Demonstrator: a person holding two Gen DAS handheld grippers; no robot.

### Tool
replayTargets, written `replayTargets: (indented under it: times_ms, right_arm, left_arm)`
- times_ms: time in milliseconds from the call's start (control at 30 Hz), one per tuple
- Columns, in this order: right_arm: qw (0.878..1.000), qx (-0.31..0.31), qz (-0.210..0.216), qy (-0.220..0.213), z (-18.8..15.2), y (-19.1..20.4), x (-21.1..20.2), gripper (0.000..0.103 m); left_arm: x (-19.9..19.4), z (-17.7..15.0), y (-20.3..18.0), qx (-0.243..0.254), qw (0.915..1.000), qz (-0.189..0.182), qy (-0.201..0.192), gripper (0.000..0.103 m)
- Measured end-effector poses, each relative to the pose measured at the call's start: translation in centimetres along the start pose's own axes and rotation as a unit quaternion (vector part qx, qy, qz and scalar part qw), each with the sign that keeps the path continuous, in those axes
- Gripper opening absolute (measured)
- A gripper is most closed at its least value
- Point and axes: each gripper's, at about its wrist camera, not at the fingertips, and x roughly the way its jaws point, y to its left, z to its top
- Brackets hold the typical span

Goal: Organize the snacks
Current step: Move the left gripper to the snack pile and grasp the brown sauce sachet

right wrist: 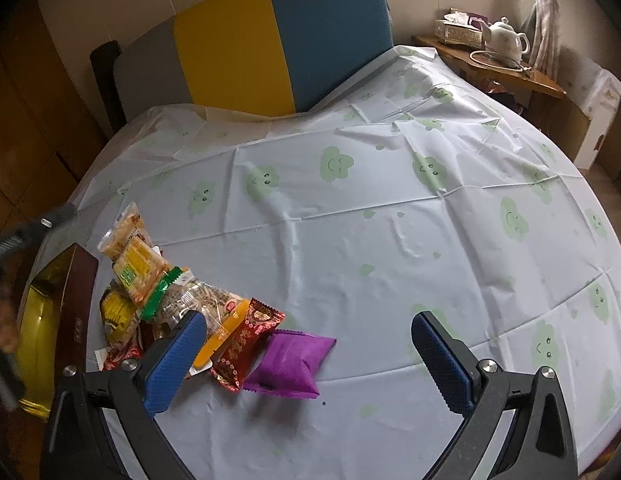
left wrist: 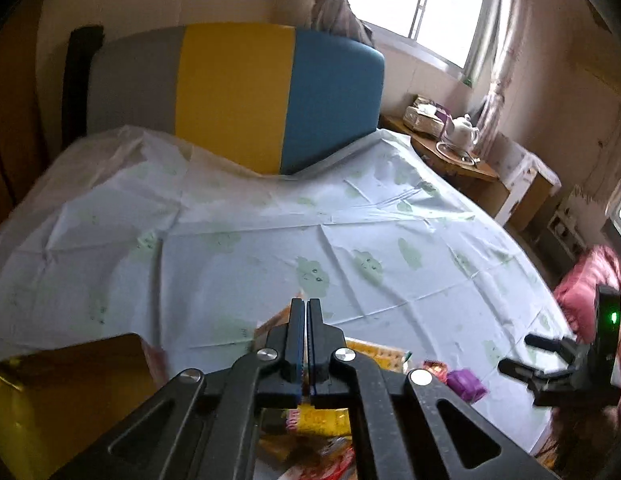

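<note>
We see left gripper (left wrist: 306, 312): black plastic linkage arms, triangular cut-outs, round silver pivot screws, blue edging on the inner finger faces | right gripper (right wrist: 310, 356): same black frame and silver screws, blue dimpled pads (right wrist: 440, 354) on both fingers | right unit's black body carries a small green light, seen from the left camera.
</note>
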Motion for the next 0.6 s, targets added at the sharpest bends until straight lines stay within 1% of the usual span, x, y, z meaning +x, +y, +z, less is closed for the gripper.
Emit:
replayTargets:
  times_ms: [67,100,133,200,233,333,400,500,533,600]
  right_arm:
    - [1.000,-0.005,-0.006,0.001,-0.1,0.2,0.1,0.103]
    - [1.000,-0.005,-0.007,0.002,-0.1,0.2,0.1,0.103]
    - [1.000,-0.004,-0.008,0.004,-0.1,0.1,0.2,0.103]
    - [1.000,-0.001,-0.011,0.007,-0.2,0.0,0.3,0.103]
    - [1.000,0.002,-0.012,0.008,-0.2,-0.1,0.3,0.103]
    - [1.000,0.008,-0.014,0.012,-0.2,-0.4,0.5,0.103]
    - [1.000,0.009,-0.014,0.014,-0.2,-0.5,0.6,0.103]
    - [1.000,0.003,-0.012,0.016,-0.2,-0.2,0.7,0.103]
    - [1.000,0.002,-0.011,0.017,-0.2,-0.1,0.7,0.103]
    - [1.000,-0.002,-0.009,0.018,-0.2,0.0,0.8,0.103]
  left_arm:
    - [0.5,-0.6,-0.1,0.015,0.9996,0.023,0.011,0.019]
    - [1.1,-1.2,-0.2,0.023,0.9988,0.037,0.024,0.031]
    - [1.7,-1.7,-0.5,0.029,0.9980,0.043,0.035,0.032]
    - [2.8,-3.0,-1.1,0.040,0.9966,0.041,0.059,0.034]
    - [3.3,-3.6,-1.5,0.046,0.9959,0.042,0.066,0.037]
    - [4.6,-4.6,-2.7,0.069,0.9930,0.062,0.073,0.038]
    - [5.6,-4.6,-2.9,0.062,0.9933,0.058,0.078,0.038]
    - [6.7,-4.1,-3.0,0.053,0.9941,0.064,0.069,0.041]
    - [7.3,-3.9,-2.8,0.045,0.9945,0.063,0.070,0.044]
    - [8.2,-3.7,-1.8,0.018,0.9954,0.055,0.076,0.045]
